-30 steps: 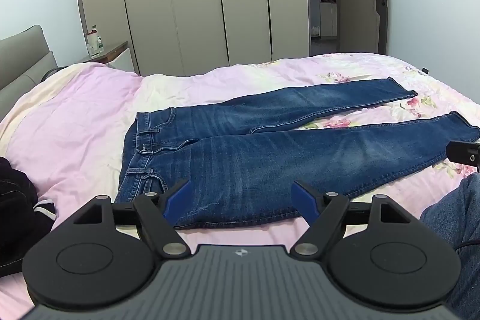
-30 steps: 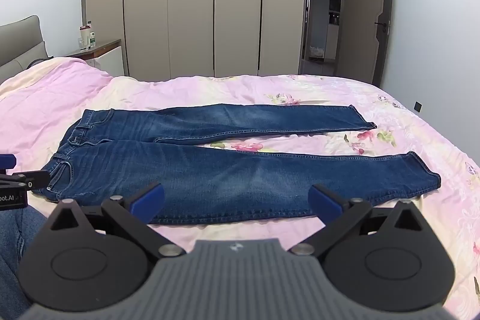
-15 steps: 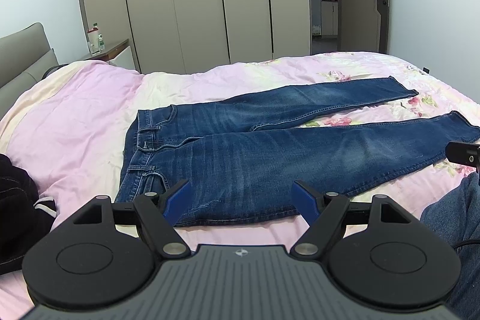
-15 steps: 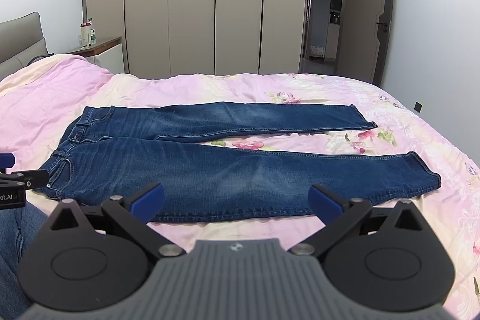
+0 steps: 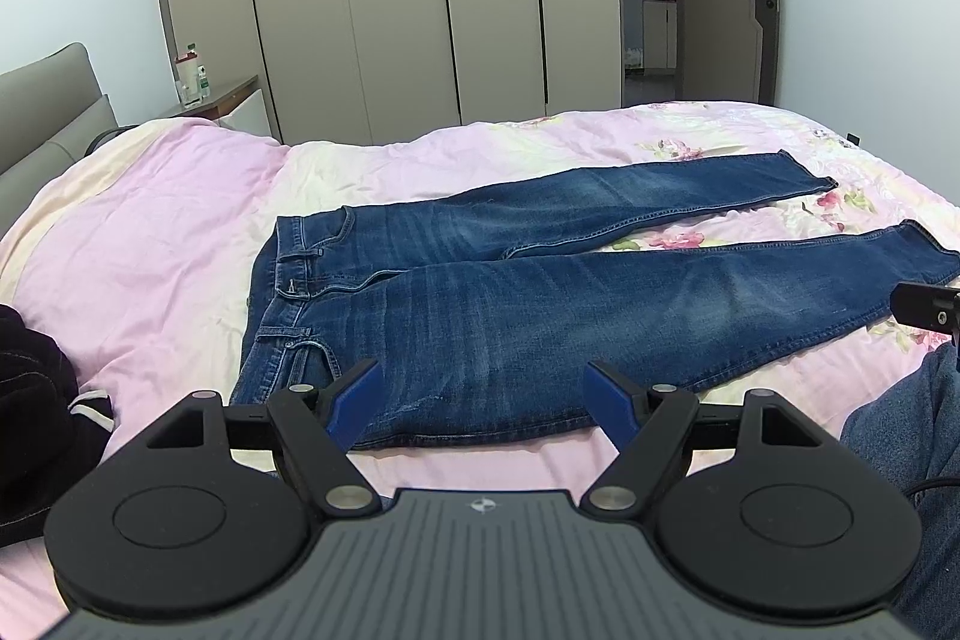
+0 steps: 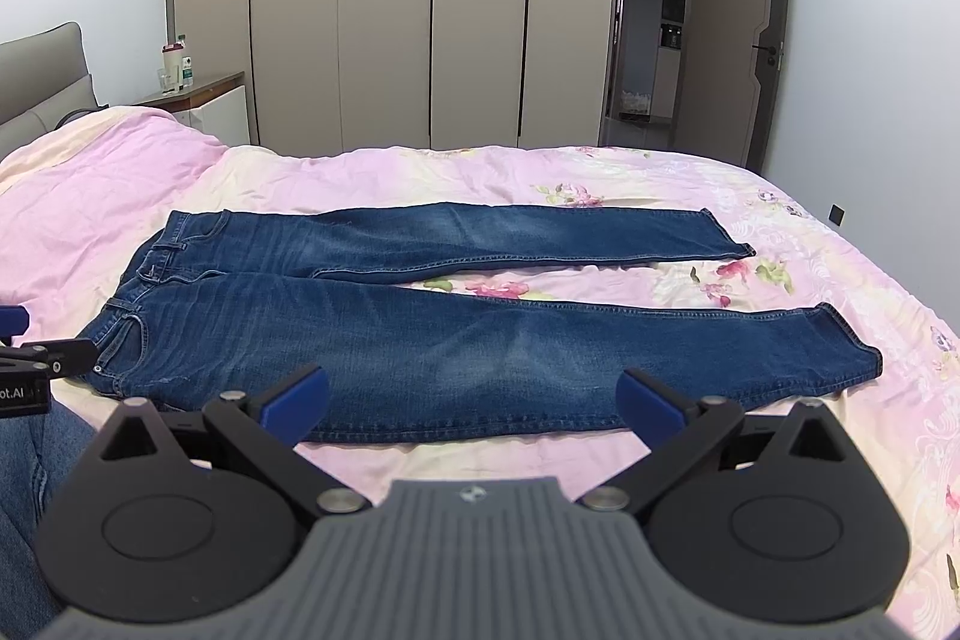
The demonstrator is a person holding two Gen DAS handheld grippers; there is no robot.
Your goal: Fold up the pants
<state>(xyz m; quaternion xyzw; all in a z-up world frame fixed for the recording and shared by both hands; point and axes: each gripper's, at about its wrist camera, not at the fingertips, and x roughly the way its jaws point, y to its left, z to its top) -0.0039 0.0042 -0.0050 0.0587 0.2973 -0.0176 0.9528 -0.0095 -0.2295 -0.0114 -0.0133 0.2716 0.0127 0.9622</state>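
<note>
Dark blue jeans [image 5: 510, 298] [image 6: 456, 334] lie flat on the pink floral bedspread [image 5: 156, 244] [image 6: 810, 268], waistband to the left, both legs spread toward the right. My left gripper [image 5: 483, 397] hovers open above the near edge of the jeans by the hip, with nothing between its blue fingertips. My right gripper [image 6: 474, 400] hangs open over the near leg's lower edge, also holding nothing. Each gripper's tip shows at the edge of the other's view.
A dark garment [image 5: 36, 412] lies on the bed at the near left. A person's denim-clad leg [image 5: 912, 460] is at the near right. A nightstand with bottles [image 6: 192, 91], a wardrobe [image 6: 390, 4] and an open door [image 6: 726, 34] stand beyond the bed.
Both views have shifted slightly, the jeans sitting a little lower in frame. Both grippers stay open and the jeans have not moved.
</note>
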